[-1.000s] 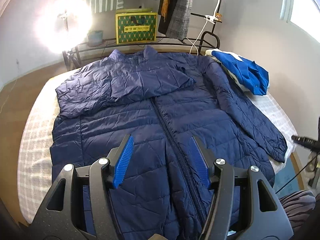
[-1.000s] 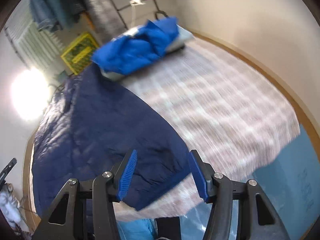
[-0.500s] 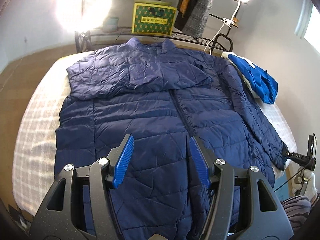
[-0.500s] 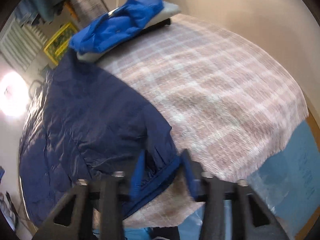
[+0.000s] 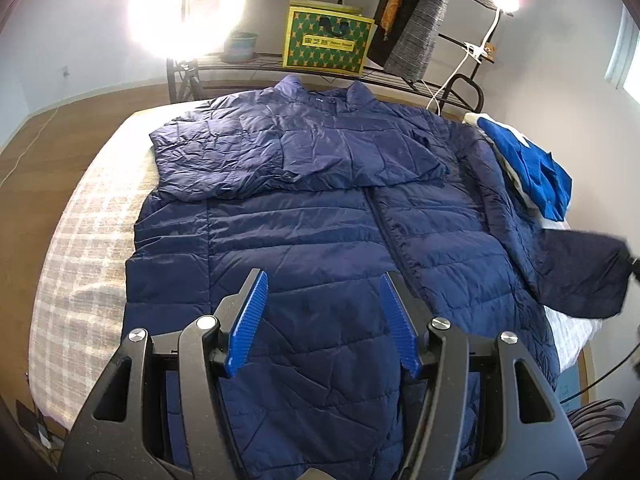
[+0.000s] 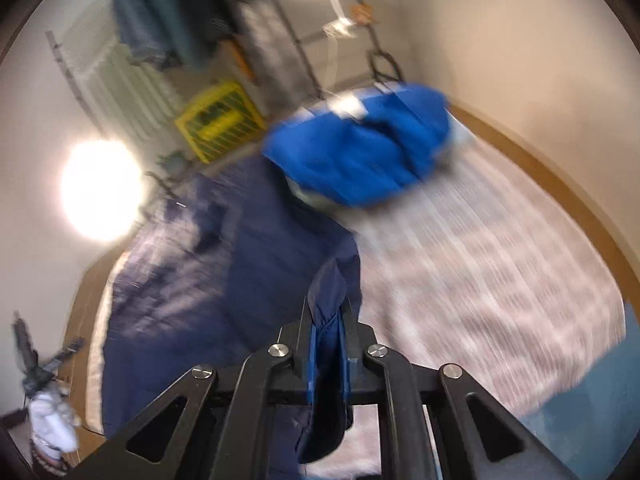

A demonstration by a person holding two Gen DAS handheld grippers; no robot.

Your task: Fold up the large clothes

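Observation:
A large navy quilted jacket lies front up on the checked bed cover, zipped, its left sleeve folded across the chest. My left gripper is open and empty, hovering over the jacket's lower front. My right gripper is shut on the cuff of the jacket's right sleeve and holds it lifted off the bed; the raised sleeve end shows in the left wrist view at the right edge. The right wrist view is motion blurred.
A bright blue garment lies on a white folded pile at the bed's far right corner. Behind the bed stand a metal rack with a yellow-green box, hanging clothes and two bright lamps. Wooden floor lies to the left.
My right gripper closed on the right sleeve cuff and lifted it off the bed. My left gripper drifted slightly over the jacket, still open.

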